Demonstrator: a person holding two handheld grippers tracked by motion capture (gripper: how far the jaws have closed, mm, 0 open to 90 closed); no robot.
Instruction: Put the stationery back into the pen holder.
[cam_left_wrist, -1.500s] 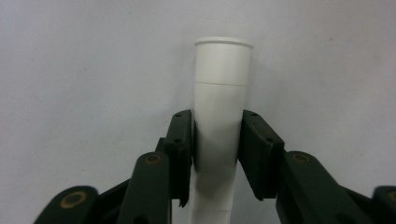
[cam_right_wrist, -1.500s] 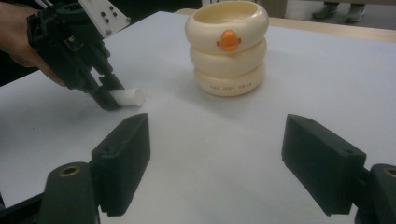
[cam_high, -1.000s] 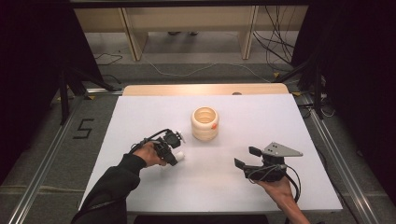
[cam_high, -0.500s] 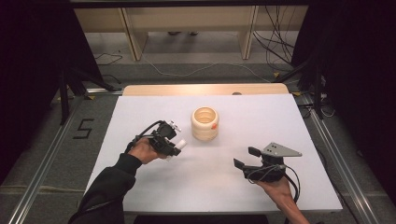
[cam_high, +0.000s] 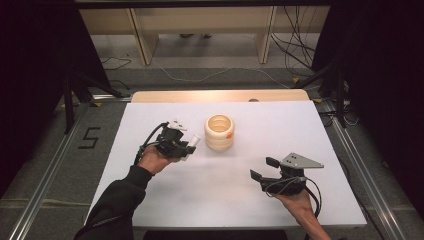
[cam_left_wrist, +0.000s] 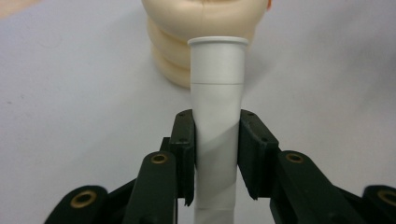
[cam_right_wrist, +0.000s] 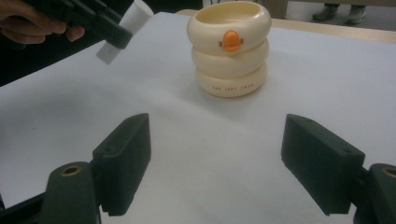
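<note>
Left gripper (cam_high: 186, 145) raised, clamping white tube (cam_left_wrist: 217, 121) (tilted), right gripper (cam_high: 266, 169) agape, low.

- The table (cam_high: 320, 150) had a white top, with a strip of bare wood (cam_high: 220, 96) along its far edge.
- Grey carpet (cam_high: 210, 75) lay beyond, crossed by loose cables (cam_high: 295, 55).
- Pale wooden furniture legs (cam_high: 142, 40) stood behind.
- A black "5" (cam_high: 90, 137) marked the floor left of the table.

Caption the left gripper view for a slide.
Left hand-held gripper clamps a white tube before a cream ringed cup.
</note>
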